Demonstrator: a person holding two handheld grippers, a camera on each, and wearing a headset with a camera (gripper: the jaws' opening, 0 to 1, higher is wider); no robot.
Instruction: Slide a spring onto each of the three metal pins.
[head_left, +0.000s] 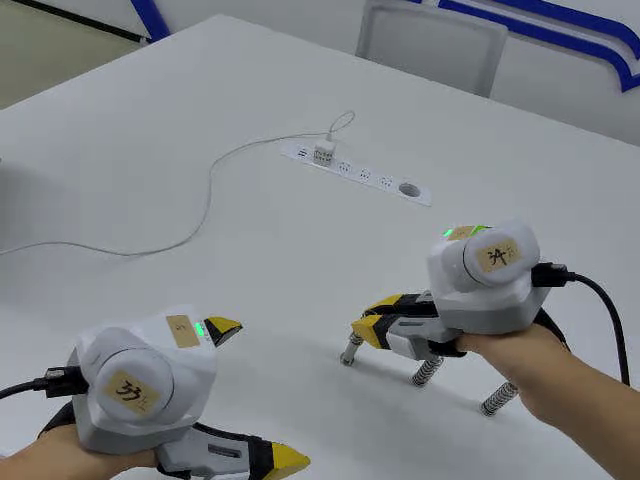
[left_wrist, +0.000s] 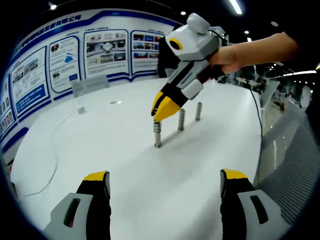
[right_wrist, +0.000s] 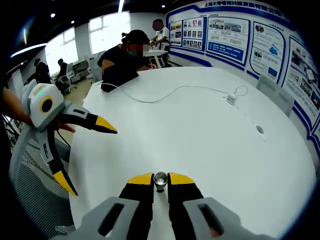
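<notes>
Right claw (head_left: 366, 328) is pinched together on what looks like the spring (right_wrist: 160, 181), up at the top of the first pin (left_wrist: 157, 141). That's the pin closest to the power strip (head_left: 365, 173), though it's well apart from the strip, on my side of it. From the left gripper view the coils sit high on that pin, with bare shaft showing under them down to the base. I honestly can't tell if my pads are touching just the spring or the pin too.

The second pin (head_left: 427, 372) and third pin (head_left: 497, 397) stand in a row running further away from the strip, toward my right arm. Both look wrapped in coils top to bottom.

Left claw (head_left: 254, 392) is spread wide with nothing between the jaws. It hovers over the white table (head_left: 150, 150), well off from the strip on my near-left side and apart from the pins. A white cable (head_left: 210, 190) runs from the strip's plug out across the table.
</notes>
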